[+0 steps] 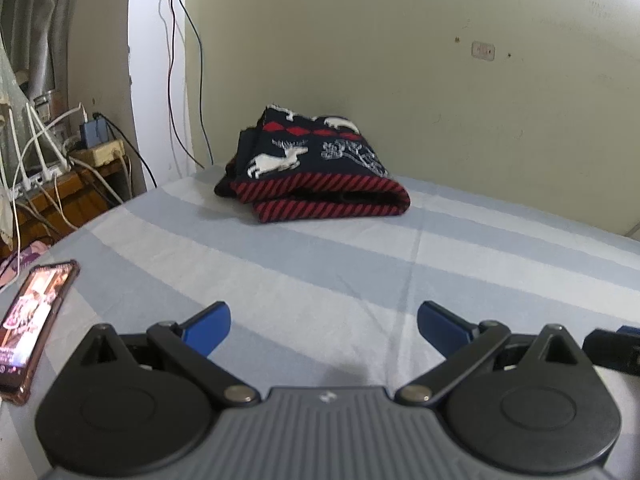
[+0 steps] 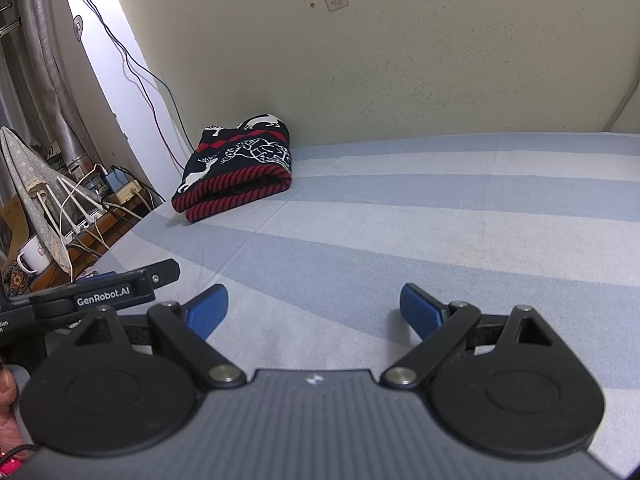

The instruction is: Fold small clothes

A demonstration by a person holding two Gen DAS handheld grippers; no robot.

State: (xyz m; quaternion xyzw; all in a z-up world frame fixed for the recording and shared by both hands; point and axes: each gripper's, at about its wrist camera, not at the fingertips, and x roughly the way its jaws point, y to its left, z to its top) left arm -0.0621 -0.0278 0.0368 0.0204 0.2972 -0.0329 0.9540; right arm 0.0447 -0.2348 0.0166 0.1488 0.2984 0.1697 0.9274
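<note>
Left gripper (image 1: 324, 322) is hovering released above the bed sheet (image 1: 320, 264), its blue rubbery fingertips (image 1: 210, 326) spread wide with nothing between them; matte black linkage arms are angling back to round pivot discs and a ribbed grey body; straight ahead of it, well apart, the folded sweater (image 1: 316, 164) is lying flat against the pale, speckled wall (image 1: 400, 40); it is a thick knit, navy with white reindeer, red diamonds and a red-and-black striped ribbed hem forming a rounded fold toward the gripper; the sheet is showing a soft woven texture in broad blue and white stripes; just to the gripper's left, a phone (image 1: 34, 320) with a lit screen is lying on the sheet.

Right gripper (image 2: 314, 310) is likewise hanging unclenched over the striped sheet (image 2: 400, 240), blue fingertips (image 2: 420, 308) parted and bare; the sweater (image 2: 236, 168) is sitting ahead and to the left, well apart, beside the wall (image 2: 400, 60); the left gripper (image 2: 108, 292), a black bar lettered GenRobot.AI, is showing just beside it on the left.
</note>
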